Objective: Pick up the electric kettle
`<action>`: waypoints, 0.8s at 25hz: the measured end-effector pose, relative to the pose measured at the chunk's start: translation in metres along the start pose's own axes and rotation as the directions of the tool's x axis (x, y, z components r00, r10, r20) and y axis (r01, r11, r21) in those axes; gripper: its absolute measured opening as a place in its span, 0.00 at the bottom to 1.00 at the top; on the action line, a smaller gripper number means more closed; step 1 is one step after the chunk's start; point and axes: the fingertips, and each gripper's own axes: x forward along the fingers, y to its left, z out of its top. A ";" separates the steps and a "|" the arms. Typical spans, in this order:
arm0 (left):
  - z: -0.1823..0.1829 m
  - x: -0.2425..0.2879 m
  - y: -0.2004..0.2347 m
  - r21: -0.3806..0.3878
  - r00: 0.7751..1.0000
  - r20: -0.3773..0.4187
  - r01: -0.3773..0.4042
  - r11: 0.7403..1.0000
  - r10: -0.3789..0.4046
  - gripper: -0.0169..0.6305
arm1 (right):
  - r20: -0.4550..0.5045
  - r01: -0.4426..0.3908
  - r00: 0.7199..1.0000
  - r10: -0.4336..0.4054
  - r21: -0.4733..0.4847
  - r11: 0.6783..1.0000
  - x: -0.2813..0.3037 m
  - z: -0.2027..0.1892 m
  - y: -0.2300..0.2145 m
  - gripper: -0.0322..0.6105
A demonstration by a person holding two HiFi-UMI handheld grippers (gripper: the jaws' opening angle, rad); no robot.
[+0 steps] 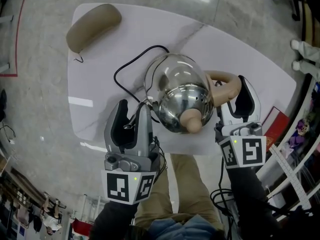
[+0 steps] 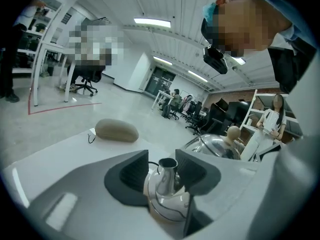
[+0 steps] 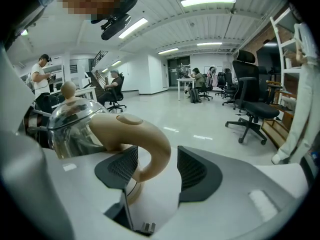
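White surface [image 1: 240, 49] carries the shiny steel electric kettle [image 1: 177, 91] at its middle. Left tongs [image 2: 162, 170] stand released around its narrow spout [image 2: 167, 179], and right tongs [image 3: 157, 170] stand released around the beige curved handle [image 3: 150, 139]. Polished steel probably slips; the stiff handle seems the safer hold.

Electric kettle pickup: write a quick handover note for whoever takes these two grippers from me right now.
Left gripper: open, jaws either side of the kettle's spout, not clamped on it.
Right gripper: open, jaws astride the tan handle, which sits nearer one pad; no grip.
Kettle: upright on the white table, lid on, black cord looping across the tabletop.
Done: both grippers lined up at the kettle.
Left: close the right gripper on the handle, probably steady at the spout, then lift.
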 end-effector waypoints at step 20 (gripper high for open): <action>-0.001 0.020 -0.006 0.067 1.000 -0.007 -0.030 0.997 0.030 0.08 | -0.003 -0.013 1.000 0.013 -0.069 0.998 0.030 0.002 -0.001 0.29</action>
